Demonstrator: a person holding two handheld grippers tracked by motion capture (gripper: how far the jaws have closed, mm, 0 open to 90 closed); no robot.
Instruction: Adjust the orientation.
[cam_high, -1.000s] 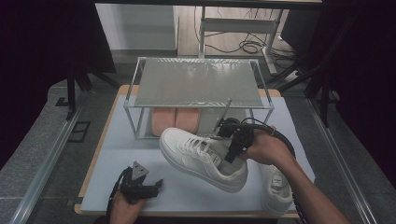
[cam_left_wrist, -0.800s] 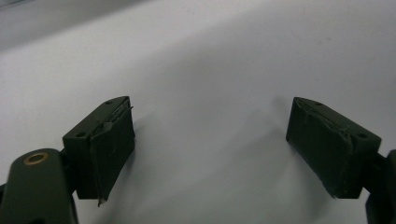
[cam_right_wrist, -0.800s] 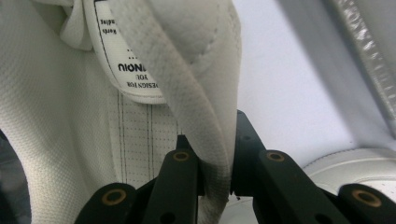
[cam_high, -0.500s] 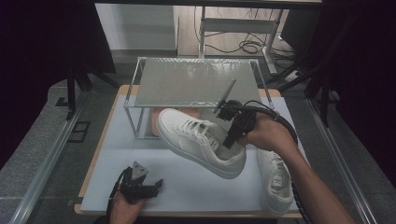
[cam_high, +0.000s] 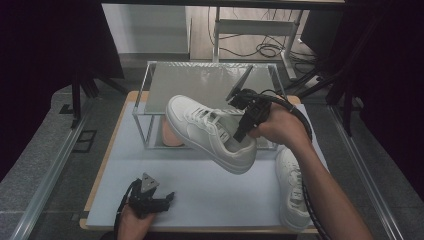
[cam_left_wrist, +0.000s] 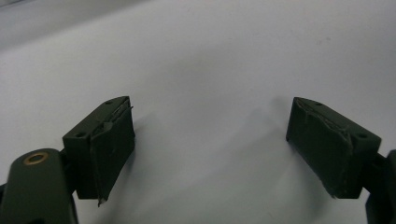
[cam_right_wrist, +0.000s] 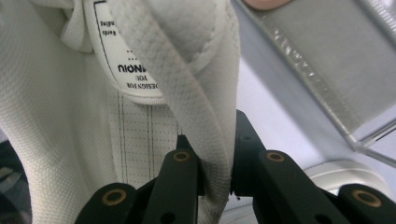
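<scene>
A white sneaker (cam_high: 207, 131) hangs in the air in front of the metal rack (cam_high: 210, 82), toe pointing to the upper left. My right gripper (cam_high: 240, 134) is shut on its padded collar (cam_right_wrist: 215, 112); in the right gripper view the two jaws pinch the white fabric beside the tongue label. A second white sneaker (cam_high: 292, 187) lies on the table at the right, partly behind the right forearm. My left gripper (cam_high: 167, 199) rests low at the table's front edge, open, with bare white table (cam_left_wrist: 210, 93) between its pads.
The rack has a frosted top shelf and a pinkish object (cam_high: 170, 134) under it. A black cable (cam_high: 300, 117) loops from the right gripper. The white table mat (cam_high: 200, 190) ends at a wooden rim; dark floor and cables lie beyond.
The right hand has lifted the sneaker up off the table and carried it toward the rack, tilting its toe upward. The left gripper has stayed put.
</scene>
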